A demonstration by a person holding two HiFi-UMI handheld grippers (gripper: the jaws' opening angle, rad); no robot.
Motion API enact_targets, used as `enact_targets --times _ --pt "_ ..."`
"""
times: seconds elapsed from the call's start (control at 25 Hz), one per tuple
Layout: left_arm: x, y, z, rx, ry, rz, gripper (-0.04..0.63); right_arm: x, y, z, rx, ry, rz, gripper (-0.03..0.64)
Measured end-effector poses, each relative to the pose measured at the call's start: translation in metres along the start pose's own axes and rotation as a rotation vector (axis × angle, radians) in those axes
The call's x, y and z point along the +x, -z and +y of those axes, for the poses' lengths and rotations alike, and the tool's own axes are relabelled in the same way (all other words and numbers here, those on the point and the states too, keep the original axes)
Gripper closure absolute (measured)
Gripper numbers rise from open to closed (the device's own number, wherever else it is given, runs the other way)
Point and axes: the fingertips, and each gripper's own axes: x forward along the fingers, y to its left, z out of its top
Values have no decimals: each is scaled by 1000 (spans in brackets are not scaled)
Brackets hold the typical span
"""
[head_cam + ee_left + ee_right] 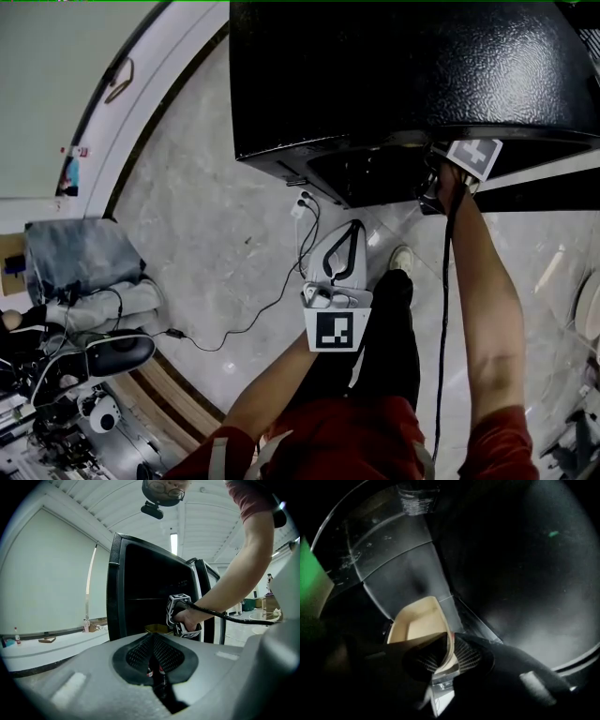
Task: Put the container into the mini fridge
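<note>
Right gripper [449, 656] pinches the thin beige plastic container [417, 620] by its 5 o'clock rim; looks light and bendy. Left gripper [152, 653] pressed together, empty.

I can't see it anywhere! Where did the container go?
The container is inside the dark mini fridge, low and left of centre in the right gripper view. The right claw pinches its rim.

Grey marbled floor [216, 234] fills the head view's middle, a cable [253, 314] across it, grey cloth [80, 258] at left; the left gripper view shows a pale wall [47, 583] at left and a strip light [174, 543] on the ribbed ceiling [117, 513] at top.
</note>
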Motion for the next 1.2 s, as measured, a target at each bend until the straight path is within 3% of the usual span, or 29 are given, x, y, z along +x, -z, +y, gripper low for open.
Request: enact_targets --times 0.16,0.32,0.44,0.6,0.76,0.88,1.04,1.2 --pt "0 1 1 18 11 15 591 3 -6 4 6 -20 -21 550" --pt "0 -2 5 69 26 17 591 7 -12 8 11 -39 -39 464" --pt "0 -3 7 11 4 16 591 7 -13 8 24 -50 -48 434" --pt "0 -6 4 -28 -3 13 591 -4 -7 -2 50 -63 -75 425" --pt "-2 -14 1 -9 13 6 591 -24 -2 -5 68 -96 -123 425" --pt "0 -17 3 48 40 21 591 -32 5 -3 87 -115 -137 425" --pt "2 -19 6 -34 16 -4 591 -37 15 -2 104 -140 -131 423" --pt "0 -21 7 -30 23 -11 591 -52 27 -6 106 -148 -132 423"
